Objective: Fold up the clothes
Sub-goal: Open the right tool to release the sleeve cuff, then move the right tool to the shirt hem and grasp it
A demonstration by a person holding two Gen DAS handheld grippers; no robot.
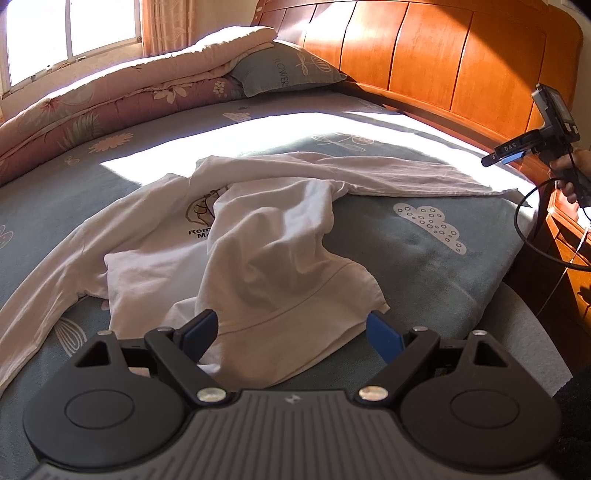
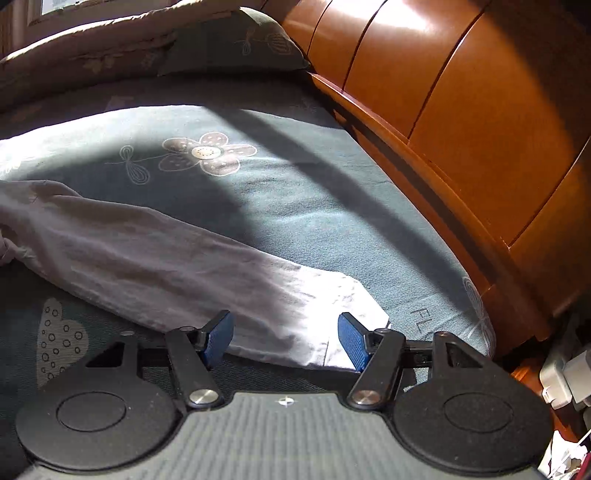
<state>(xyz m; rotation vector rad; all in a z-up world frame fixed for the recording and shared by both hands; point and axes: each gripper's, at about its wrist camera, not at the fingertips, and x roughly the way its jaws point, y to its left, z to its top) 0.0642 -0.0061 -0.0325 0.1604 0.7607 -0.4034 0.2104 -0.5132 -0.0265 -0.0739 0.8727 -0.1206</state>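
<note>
A white long-sleeved shirt (image 1: 258, 236) with a printed picture lies crumpled on the grey-blue bed sheet (image 1: 424, 251). My left gripper (image 1: 291, 334) hovers open over the shirt's near hem, its blue pads apart and not pressing the cloth. One sleeve (image 1: 406, 177) stretches to the right toward the headboard. In the right wrist view that sleeve (image 2: 166, 266) lies flat, and my right gripper (image 2: 286, 339) stands open just above its cuff (image 2: 332, 295), holding nothing. The right gripper's body (image 1: 535, 136) also shows at the far right of the left wrist view, held by a hand.
A wooden headboard (image 1: 443, 59) runs along the right side. A folded floral quilt (image 1: 110, 96) and a grey pillow (image 1: 288, 70) lie at the far end under a window (image 1: 70, 33). A black cable (image 1: 524, 229) hangs from the right gripper. A wooden nightstand (image 1: 569, 240) stands beside the bed.
</note>
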